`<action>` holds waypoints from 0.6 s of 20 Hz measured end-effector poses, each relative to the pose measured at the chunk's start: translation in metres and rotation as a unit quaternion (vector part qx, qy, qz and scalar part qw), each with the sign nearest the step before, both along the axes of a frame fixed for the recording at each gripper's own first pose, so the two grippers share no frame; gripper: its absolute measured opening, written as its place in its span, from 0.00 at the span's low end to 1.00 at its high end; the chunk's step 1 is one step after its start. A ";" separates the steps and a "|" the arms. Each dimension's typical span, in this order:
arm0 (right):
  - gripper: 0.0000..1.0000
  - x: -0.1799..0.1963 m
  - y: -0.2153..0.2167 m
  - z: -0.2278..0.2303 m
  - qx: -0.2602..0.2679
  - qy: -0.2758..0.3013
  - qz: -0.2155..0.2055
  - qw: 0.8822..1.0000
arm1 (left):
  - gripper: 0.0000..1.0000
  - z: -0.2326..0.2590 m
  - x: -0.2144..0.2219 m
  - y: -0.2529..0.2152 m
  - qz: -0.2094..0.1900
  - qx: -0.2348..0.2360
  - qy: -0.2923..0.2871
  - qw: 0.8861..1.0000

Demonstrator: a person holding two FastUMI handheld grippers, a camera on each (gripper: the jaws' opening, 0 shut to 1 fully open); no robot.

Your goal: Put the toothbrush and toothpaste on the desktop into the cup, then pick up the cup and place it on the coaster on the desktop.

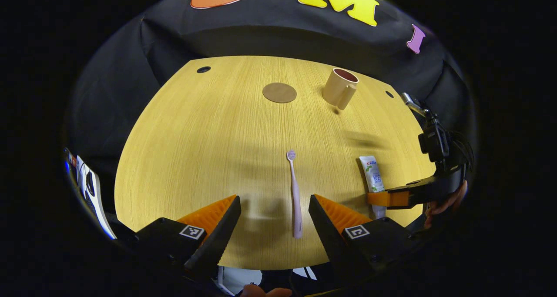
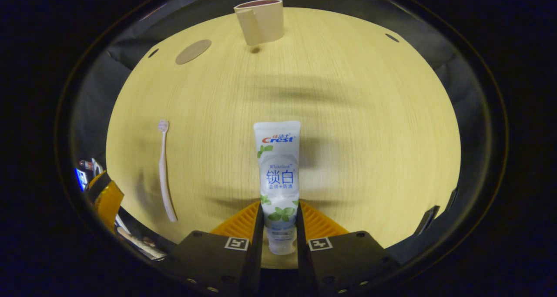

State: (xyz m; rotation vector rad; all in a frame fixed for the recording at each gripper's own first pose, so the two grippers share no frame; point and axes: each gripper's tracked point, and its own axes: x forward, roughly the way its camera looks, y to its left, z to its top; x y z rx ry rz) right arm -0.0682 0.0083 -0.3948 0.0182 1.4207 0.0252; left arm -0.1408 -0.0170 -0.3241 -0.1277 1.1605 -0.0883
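1. Right gripper view: right tongs (image 2: pixel 279 227) clamp the toothpaste (image 2: pixel 278 175) near its cap; cup (image 2: pixel 260 21) upright on the tabletop (image 2: pixel 370 127), contents unclear.
2. Left tongs (image 1: pixel 274 214) wide, straddling the toothbrush (image 1: pixel 295 192); coaster (image 1: pixel 279 92) beside cup.

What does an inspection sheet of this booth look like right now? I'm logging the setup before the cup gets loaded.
Surface: yellow wood-grain desktop with small dark holes near its corners.
Job's things: toothbrush lies flat; toothpaste has its cap end between the right gripper's fingers; cup upright, with nothing seen inside; coaster bare, left of the cup.
Clutter: nothing seen on the desktop.
Grippers: left gripper open, straddling the toothbrush handle; right gripper shut on the toothpaste.
Cables: dark cables on the right gripper's body.
Surroundings: black cloth wall; unclear objects beyond the desktop's left edge.
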 end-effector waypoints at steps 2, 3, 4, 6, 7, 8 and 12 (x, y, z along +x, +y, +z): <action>0.33 0.003 -0.002 0.006 0.005 -0.005 -0.004 1.000 | 1.00 -0.006 0.001 -0.004 -0.005 -0.004 0.006 1.000; 0.33 0.003 -0.002 0.010 0.009 -0.003 -0.006 1.000 | 1.00 -0.011 0.001 -0.006 -0.007 -0.007 0.011 1.000; 0.33 0.003 -0.003 0.015 0.016 -0.004 -0.013 1.000 | 1.00 -0.016 0.002 -0.008 -0.007 -0.010 0.018 1.000; 0.32 0.004 -0.002 0.022 0.028 -0.004 -0.012 1.000 | 1.00 -0.025 0.003 -0.009 -0.003 -0.021 0.032 0.999; 0.33 0.004 -0.002 0.025 0.030 -0.005 -0.013 0.999 | 1.00 -0.031 0.004 -0.009 -0.003 -0.021 0.036 0.999; 0.33 0.005 -0.003 0.027 0.033 -0.006 -0.016 0.999 | 1.00 -0.037 0.007 -0.005 -0.003 -0.018 0.038 0.999; 0.33 0.008 -0.011 0.042 0.037 -0.018 -0.017 0.999 | 1.00 -0.062 0.009 0.005 -0.016 0.001 0.041 0.999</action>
